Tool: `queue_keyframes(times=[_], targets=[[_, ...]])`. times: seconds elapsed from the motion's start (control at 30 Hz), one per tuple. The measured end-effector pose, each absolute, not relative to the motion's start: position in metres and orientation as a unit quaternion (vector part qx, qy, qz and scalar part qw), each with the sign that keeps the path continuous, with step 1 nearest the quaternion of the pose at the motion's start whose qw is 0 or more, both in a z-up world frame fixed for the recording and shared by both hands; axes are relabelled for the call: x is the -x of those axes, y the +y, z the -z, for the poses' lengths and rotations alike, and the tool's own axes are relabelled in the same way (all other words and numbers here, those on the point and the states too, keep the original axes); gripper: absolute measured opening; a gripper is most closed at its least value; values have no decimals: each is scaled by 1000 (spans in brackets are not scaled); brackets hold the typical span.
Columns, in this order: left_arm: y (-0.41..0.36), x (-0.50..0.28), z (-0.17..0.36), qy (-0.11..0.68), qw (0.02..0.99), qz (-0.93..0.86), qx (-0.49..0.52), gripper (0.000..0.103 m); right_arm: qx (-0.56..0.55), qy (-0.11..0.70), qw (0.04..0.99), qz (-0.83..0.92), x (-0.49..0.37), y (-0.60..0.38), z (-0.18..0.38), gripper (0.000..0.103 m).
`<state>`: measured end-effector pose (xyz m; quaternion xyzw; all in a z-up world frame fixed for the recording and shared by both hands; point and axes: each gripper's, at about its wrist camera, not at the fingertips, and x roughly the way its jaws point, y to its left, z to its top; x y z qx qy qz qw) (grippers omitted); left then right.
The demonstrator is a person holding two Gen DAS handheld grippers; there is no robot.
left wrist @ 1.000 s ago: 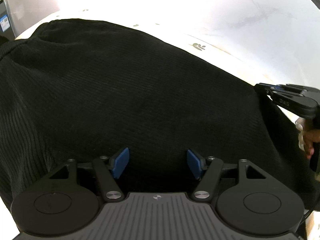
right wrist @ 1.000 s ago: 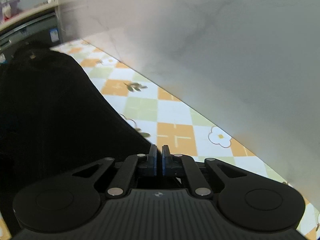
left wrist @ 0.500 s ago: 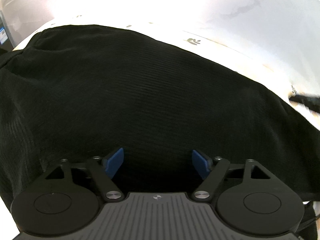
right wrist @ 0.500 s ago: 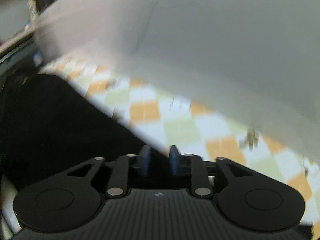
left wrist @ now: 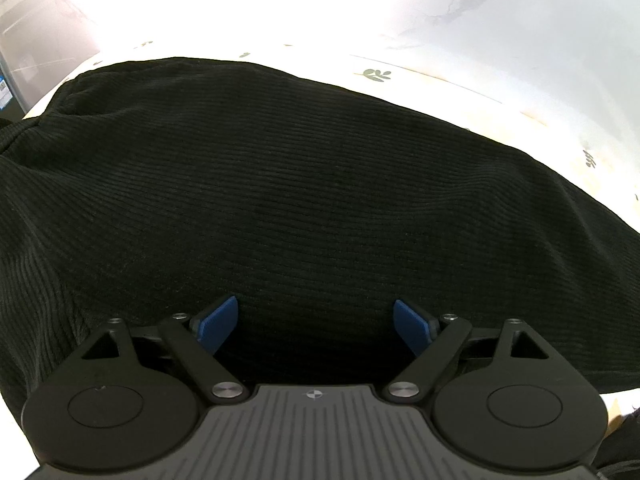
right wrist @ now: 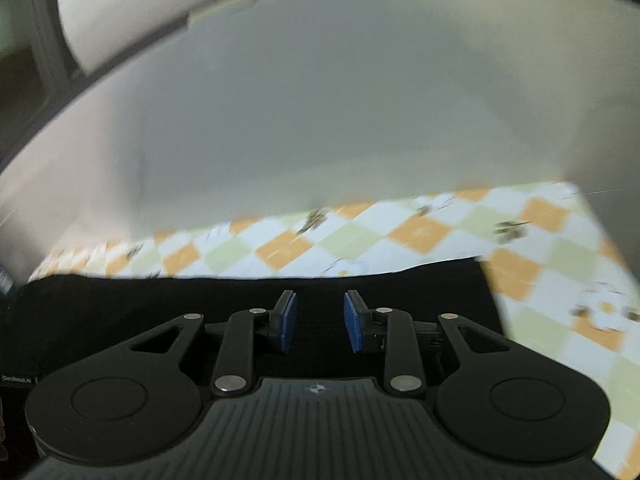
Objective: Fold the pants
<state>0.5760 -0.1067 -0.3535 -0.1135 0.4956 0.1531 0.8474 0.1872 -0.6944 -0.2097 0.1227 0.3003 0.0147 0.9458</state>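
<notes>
Both fingers [left wrist: 218, 323] spread above black pants [left wrist: 304, 184].

Checked orange, green and white tablecloth [right wrist: 532, 280] with leaf prints, pale marbled wall [left wrist: 500, 12]

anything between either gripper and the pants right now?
Nothing visible. The left gripper is open directly over the black pants, and the right gripper is open above their edge; only checkered tablecloth lies beyond.
</notes>
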Motion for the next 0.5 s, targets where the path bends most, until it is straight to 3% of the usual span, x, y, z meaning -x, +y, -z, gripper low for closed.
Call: queue_keyframes(times=[0.2, 0.27, 0.33, 0.5], targets=[[-86, -567, 346, 482, 851, -139, 155, 88, -126, 244, 960, 57, -129, -693, 180, 30], [-73, -562, 340, 477, 847, -137, 193, 82, -132, 224, 962, 82, -113, -692, 172, 30], [-59, -555, 334, 472, 841, -126, 233, 70, -143, 198, 964, 108, -98, -692, 160, 30], [-22, -528, 305, 430, 854, -85, 278, 66, -189, 152, 958, 152, -69, -686, 126, 31]])
